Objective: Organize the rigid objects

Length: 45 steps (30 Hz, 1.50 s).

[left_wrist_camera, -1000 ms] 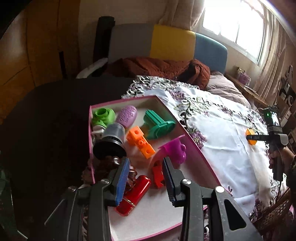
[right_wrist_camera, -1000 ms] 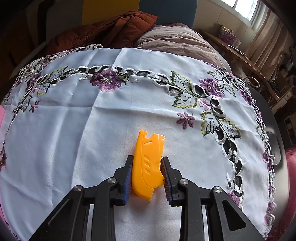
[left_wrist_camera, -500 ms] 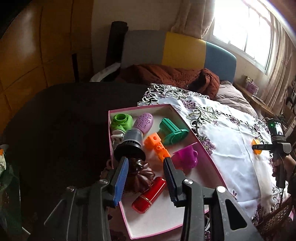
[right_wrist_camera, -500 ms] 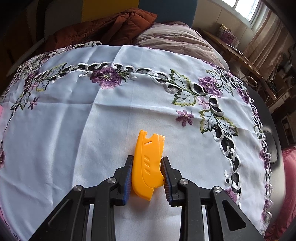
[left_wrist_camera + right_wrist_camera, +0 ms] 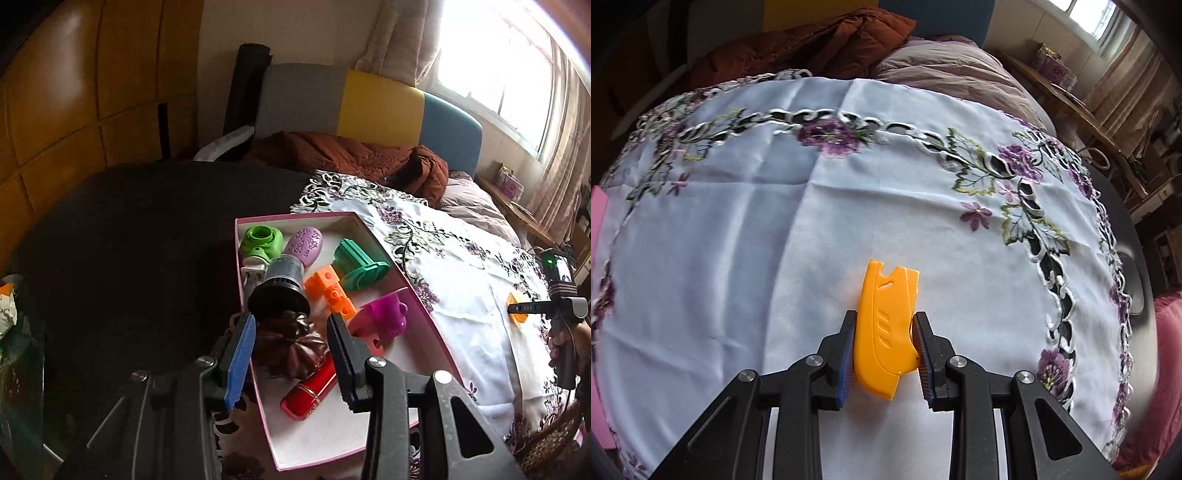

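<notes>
Nearing its end, by the look of it, the sorting job shows a pink-rimmed box [image 5: 424, 299] at the left edge of the embroidered tablecloth [image 5: 738, 258] already filled with hard odds and ends: a green ring piece [image 5: 261, 242] and a purple oval [image 5: 304, 245] toward its far end, a teal flanged part [image 5: 360, 264], an orange block [image 5: 330, 288], a grey-and-black cylinder [image 5: 280, 288], a magenta cup [image 5: 384, 317], a dark brown fluted mould [image 5: 286, 345] and a red tube [image 5: 312, 389] toward the near end.

Only one loose item can be seen outside the box, an orange plastic scraper [image 5: 886, 325], lying out on the open middle of the cloth, well apart from the box; parts of the cloth are out of view.

Pointing steeply down at the cloth, the right gripper [image 5: 884, 345] has its jaws closed on the scraper's narrow waist, both pads pressed to its sides, while the piece appears to rest on the fabric, not yet lifted. In the left wrist view the same gripper shows at the far right edge, a hand [image 5: 561, 343] wrapped round its grip.

Angled down over the box's near end, the left gripper [image 5: 291, 341] holds nothing; its jaws have just been opening and now stand roughly half apart, framing the mould and the tube beneath without touching either.

What remains, on this evidence, is carrying the scraper across to the box.
</notes>
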Available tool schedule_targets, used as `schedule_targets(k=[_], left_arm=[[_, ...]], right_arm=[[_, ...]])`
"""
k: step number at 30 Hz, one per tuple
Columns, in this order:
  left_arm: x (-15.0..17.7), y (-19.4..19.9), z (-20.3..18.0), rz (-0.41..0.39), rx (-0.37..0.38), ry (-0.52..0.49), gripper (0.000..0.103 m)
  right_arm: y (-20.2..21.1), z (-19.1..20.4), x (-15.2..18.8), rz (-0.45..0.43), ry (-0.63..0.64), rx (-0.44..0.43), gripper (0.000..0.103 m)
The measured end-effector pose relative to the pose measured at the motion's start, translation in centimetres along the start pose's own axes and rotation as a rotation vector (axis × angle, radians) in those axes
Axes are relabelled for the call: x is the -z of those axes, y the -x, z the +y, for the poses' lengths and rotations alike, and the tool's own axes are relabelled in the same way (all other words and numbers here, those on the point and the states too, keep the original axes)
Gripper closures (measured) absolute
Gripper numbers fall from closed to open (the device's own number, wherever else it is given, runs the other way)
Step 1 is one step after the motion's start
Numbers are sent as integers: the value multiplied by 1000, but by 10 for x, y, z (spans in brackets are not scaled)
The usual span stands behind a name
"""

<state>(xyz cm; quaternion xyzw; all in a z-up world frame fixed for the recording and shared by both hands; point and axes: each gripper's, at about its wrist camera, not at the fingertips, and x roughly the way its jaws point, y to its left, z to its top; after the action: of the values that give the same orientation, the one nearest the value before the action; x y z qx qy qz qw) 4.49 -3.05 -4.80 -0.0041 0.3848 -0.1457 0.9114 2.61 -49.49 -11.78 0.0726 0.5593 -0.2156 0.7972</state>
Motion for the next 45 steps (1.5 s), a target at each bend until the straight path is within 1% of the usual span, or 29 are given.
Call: schedule_targets(k=[3, 4, 6, 7, 9, 11, 14, 17, 19, 22, 26, 30, 32, 33, 34, 36, 39, 41, 43, 45], left_arm=[[3, -2, 4, 11, -13, 7, 62], [3, -2, 6, 14, -16, 9, 62], [5, -3, 10, 12, -38, 22, 62], [5, -3, 12, 11, -48, 26, 62], [6, -2, 19, 6, -66, 45, 62], [5, -1, 23, 4, -77, 65, 62], [4, 4, 30, -16, -101, 82, 62], [4, 7, 34, -21, -120, 90, 62], [5, 9, 37, -25, -137, 92, 62], [7, 10, 39, -22, -166, 89, 62], [9, 13, 42, -26, -194, 117, 61], [7, 16, 45, -38, -214, 147, 61], [5, 19, 44, -53, -226, 145, 61], [4, 21, 42, -62, -236, 140, 61], [4, 23, 41, -69, -245, 136, 61], [3, 25, 40, -71, -247, 137, 61], [4, 26, 37, -66, -250, 148, 61], [6, 27, 36, -61, -242, 154, 61], [9, 29, 33, -59, -237, 159, 61], [11, 30, 31, -55, -223, 161, 61]], right_arm=[[15, 15, 6, -30, 17, -57, 74], [23, 22, 8, -50, 25, -91, 74], [47, 43, 14, -102, 61, -196, 74], [62, 58, 17, -132, 92, -256, 74], [87, 87, 25, -172, 157, -345, 74], [113, 122, 35, -216, 250, -435, 74], [137, 168, 53, -238, 355, -523, 74], [148, 212, 72, -242, 446, -574, 73], [147, 230, 82, -230, 484, -579, 74], [137, 250, 97, -196, 526, -543, 73], [125, 256, 106, -181, 547, -496, 73], [120, 256, 106, -185, 540, -477, 71], [120, 254, 106, -191, 527, -481, 60], [121, 253, 106, -196, 521, -488, 51], [124, 251, 107, -211, 512, -494, 49], [129, 250, 107, -242, 505, -493, 49], [142, 246, 110, -307, 493, -479, 38], [151, 244, 113, -353, 482, -465, 36], [158, 242, 116, -395, 466, -446, 31], [164, 240, 119, -429, 443, -426, 29]])
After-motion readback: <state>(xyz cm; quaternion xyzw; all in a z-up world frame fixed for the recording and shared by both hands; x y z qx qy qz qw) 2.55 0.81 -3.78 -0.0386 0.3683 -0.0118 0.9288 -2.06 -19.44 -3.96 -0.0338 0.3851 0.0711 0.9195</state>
